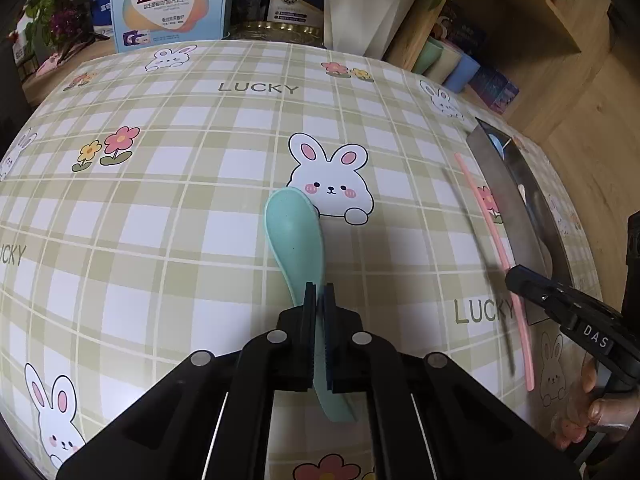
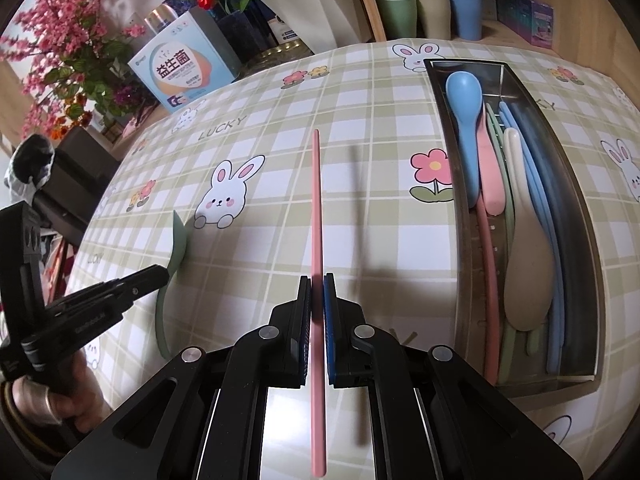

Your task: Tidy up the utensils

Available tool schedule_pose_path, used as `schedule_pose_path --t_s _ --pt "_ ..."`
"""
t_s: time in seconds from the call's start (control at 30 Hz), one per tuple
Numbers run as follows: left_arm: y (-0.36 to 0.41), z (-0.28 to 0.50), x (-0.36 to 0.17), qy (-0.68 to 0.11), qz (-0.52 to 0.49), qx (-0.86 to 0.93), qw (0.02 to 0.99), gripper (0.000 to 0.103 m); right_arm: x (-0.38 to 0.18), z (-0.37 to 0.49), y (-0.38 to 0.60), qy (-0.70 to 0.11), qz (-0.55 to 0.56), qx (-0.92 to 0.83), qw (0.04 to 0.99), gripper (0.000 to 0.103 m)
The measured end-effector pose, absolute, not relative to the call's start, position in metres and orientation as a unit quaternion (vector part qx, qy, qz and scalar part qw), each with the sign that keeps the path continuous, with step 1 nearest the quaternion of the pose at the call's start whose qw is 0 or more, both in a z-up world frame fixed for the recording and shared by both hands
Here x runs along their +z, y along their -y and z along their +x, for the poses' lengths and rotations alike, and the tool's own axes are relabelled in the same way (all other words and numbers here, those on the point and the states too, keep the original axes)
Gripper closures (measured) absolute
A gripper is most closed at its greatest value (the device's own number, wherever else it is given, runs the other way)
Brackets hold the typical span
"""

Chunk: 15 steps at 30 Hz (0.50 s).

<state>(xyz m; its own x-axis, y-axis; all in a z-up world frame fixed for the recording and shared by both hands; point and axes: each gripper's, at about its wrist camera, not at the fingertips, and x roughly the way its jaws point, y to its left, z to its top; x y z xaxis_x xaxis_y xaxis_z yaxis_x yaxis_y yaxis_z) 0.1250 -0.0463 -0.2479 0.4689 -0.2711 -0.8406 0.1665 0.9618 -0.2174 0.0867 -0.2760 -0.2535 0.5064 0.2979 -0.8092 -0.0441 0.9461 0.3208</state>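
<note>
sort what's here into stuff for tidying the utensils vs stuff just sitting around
For the job: green spoon in left gripper, pink chopstick in right gripper, metal tray with utensils.

Just lying about: cups, flower pot, blue box.

Both wrist cameras look steeply down, close over the shared tablecloth (image 1: 160, 208).

Right gripper (image 2: 319, 280) fingers clamping pink chopstick (image 2: 317, 200), steel tray (image 2: 592, 264) of utensils right

A checked tablecloth (image 1: 160, 208) with rabbits covers the table. Beyond the fingers stand a blue box (image 2: 182, 70), a white planter (image 1: 362, 12) and three cups (image 2: 432, 14).
</note>
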Motion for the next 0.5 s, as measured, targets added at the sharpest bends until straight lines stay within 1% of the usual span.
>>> schedule_pose_path --t_s 0.03,0.1,0.2,0.43,0.47,0.5 --pt "0.046 0.125 -0.249 -0.503 -0.051 -0.124 0.854 0.092 -0.254 0.087 0.276 -0.487 0.131 0.099 0.858 0.097" --pt "0.043 0.125 -0.251 -0.507 -0.054 -0.120 0.852 0.085 -0.255 0.086 0.277 -0.487 0.132 0.099 0.858 0.097" --pt "0.041 0.124 -0.257 -0.516 -0.056 -0.117 0.847 0.084 -0.255 0.085 0.277 -0.488 0.132 0.099 0.857 0.097" --pt "0.040 0.123 -0.262 -0.520 -0.056 -0.117 0.844 0.085 -0.257 0.086 0.277 -0.490 0.133 0.099 0.856 0.097" --pt "0.040 0.123 -0.262 -0.521 -0.056 -0.117 0.844 0.095 -0.257 0.086 0.277 -0.490 0.133 0.099 0.856 0.097" --pt "0.040 0.123 -0.263 -0.522 -0.057 -0.119 0.843 0.097 -0.257 0.086 0.277 -0.490 0.134 0.099 0.855 0.097"
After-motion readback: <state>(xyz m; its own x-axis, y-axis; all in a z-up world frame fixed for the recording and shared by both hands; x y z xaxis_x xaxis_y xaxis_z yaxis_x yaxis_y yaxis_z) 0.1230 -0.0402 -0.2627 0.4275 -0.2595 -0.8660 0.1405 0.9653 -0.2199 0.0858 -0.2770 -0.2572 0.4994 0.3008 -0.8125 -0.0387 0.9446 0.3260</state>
